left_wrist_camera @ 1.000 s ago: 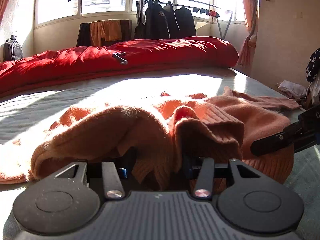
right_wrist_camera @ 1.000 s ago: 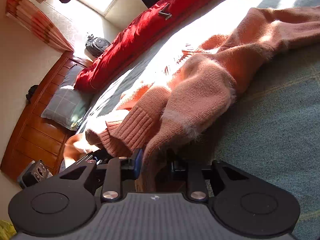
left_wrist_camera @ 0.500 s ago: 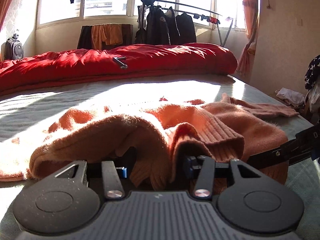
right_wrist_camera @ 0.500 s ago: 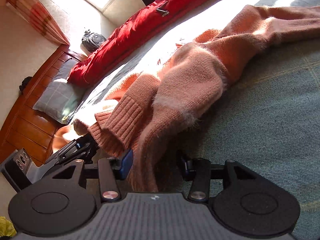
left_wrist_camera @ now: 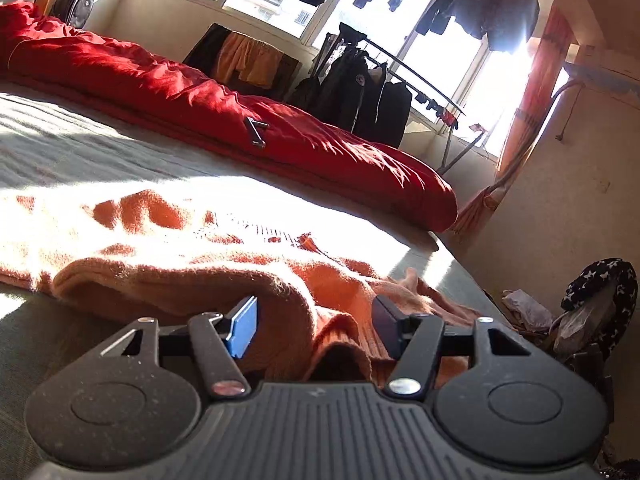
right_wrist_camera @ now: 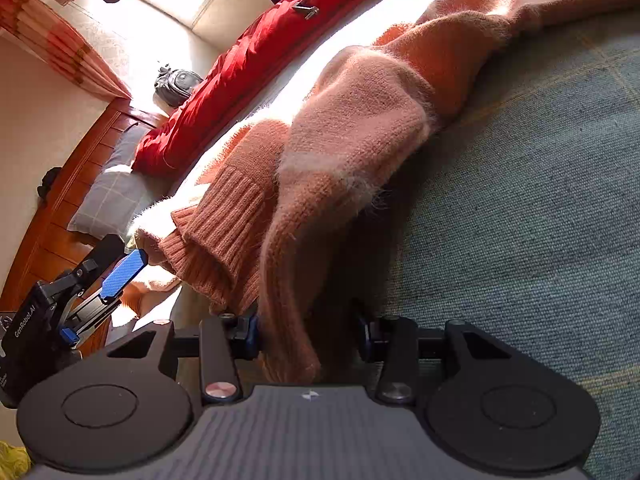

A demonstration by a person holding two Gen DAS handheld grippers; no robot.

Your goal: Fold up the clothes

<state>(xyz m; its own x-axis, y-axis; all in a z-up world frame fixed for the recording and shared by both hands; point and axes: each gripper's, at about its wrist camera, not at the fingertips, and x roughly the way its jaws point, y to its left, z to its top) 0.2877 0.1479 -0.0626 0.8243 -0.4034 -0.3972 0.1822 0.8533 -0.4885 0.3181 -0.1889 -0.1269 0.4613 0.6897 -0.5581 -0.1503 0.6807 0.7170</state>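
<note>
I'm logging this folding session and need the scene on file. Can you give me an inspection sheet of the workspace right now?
Surface: grey-green bed cover, partly in strong sun.
Job's things: orange sweater, crumpled, ribbed hem bunched near both grippers.
Clutter: red duvet along the far side, a small dark item on it.
Grippers: left gripper opening, knit between its pads; right gripper closing around a fold, right pad apart from it.
Cables: nothing seen.
Surroundings: windows, clothes rack, backpack, pillow.
</note>
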